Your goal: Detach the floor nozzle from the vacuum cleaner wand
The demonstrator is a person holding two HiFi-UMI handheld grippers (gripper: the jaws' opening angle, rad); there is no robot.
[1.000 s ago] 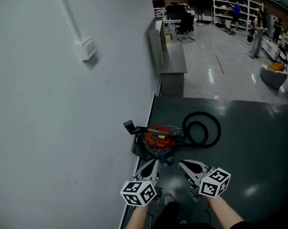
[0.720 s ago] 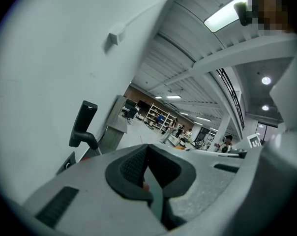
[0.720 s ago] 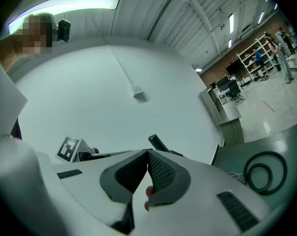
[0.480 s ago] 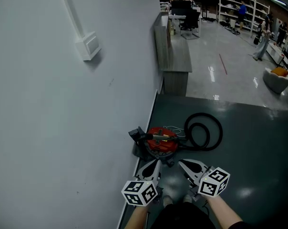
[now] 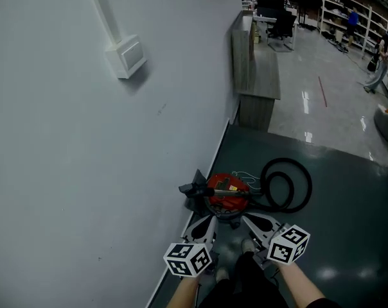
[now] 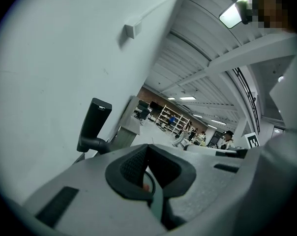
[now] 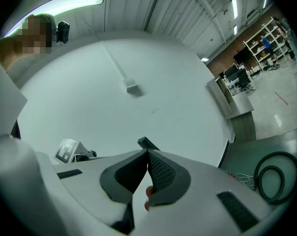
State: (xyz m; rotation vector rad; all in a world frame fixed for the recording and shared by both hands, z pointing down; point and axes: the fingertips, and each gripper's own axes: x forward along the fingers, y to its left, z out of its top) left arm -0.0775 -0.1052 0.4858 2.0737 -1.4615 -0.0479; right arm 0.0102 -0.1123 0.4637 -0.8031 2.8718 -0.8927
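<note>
Red round vacuum cleaner [image 5: 227,194] and its black floor nozzle [image 5: 194,190] sit against the white wall [image 5: 85,172], with open dark floor [image 5: 348,223] to the right. Left claw [image 5: 209,219] and right claw [image 5: 246,219] are closed, holding nothing, near it.

A red vacuum [image 5: 227,196] sits on the dark floor [image 5: 348,236] beside the white wall [image 5: 85,172]. Its black hose [image 5: 286,185] coils at its 3 o'clock. A black nozzle [image 5: 194,190] juts out at its 9 o'clock, next to the wall. At its 6 o'clock, the left gripper [image 5: 205,222] and right gripper [image 5: 250,222] point toward it, jaws together. A grey counter [image 5: 257,66] stands at 12 o'clock.
</note>
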